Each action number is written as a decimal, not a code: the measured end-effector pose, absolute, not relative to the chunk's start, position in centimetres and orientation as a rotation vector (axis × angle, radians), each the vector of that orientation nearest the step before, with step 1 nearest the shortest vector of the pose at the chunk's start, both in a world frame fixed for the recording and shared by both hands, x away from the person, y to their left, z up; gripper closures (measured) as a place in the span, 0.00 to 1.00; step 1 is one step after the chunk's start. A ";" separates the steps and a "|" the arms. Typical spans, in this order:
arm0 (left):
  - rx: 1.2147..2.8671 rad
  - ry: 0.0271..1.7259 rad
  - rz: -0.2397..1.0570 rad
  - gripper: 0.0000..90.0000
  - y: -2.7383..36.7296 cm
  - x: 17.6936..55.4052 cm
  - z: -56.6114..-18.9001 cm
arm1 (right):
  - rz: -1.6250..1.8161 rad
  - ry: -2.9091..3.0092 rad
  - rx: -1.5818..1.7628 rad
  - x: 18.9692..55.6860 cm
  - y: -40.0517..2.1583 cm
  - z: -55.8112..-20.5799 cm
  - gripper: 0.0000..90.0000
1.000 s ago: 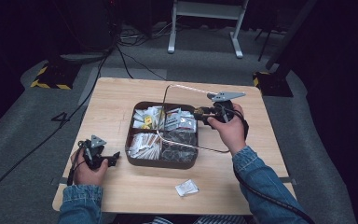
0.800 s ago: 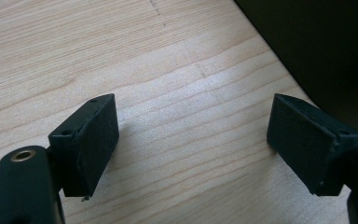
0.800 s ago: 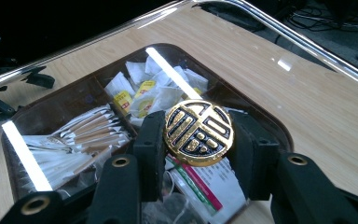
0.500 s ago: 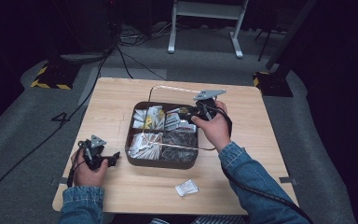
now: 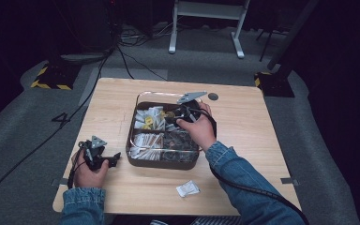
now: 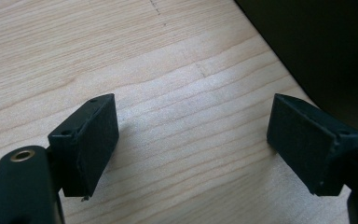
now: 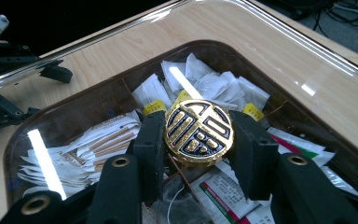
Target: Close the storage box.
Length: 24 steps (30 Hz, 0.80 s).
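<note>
While I hold the left gripper (image 5: 114,159) parked on the bare wooden table (image 5: 243,140) just left of the tray, its jaws stand spread wide with nothing between them; I judge it is waiting clear of the work. The dark tray (image 5: 161,162) sits mid-table under a clear lid (image 7: 284,37); I count four compartments, all filled with paper sachets and tea-bag packets, too many to count. My right gripper (image 7: 198,140) is clenched on the one gold-and-black round knob (image 7: 198,132) at the lid's centre, a pad on each side, likely the handle for lifting the lid. One loose white sachet (image 5: 187,188) lies on the table near the front edge, well apart from the tray.
</note>
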<state>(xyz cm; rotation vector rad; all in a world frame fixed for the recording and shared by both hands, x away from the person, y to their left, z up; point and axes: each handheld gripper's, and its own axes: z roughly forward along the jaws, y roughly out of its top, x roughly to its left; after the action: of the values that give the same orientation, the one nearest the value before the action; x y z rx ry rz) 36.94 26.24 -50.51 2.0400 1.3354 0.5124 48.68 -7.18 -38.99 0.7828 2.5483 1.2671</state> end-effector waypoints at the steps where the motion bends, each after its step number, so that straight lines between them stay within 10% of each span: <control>1: 2.040 1.335 0.511 0.19 26.3 36.9 -50.5 | 1.262 2.552 0.789 48.7 -7.1 -39.1 0.65; 24: 2.040 1.336 0.510 0.19 26.3 37.0 -50.5 | 1.185 2.567 0.835 48.2 -5.4 -42.6 0.65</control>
<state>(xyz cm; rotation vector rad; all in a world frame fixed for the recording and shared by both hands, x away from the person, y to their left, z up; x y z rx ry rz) 36.97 26.26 -50.50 2.0400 1.3361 0.5097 48.19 -5.41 -42.64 0.8353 2.5669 1.1854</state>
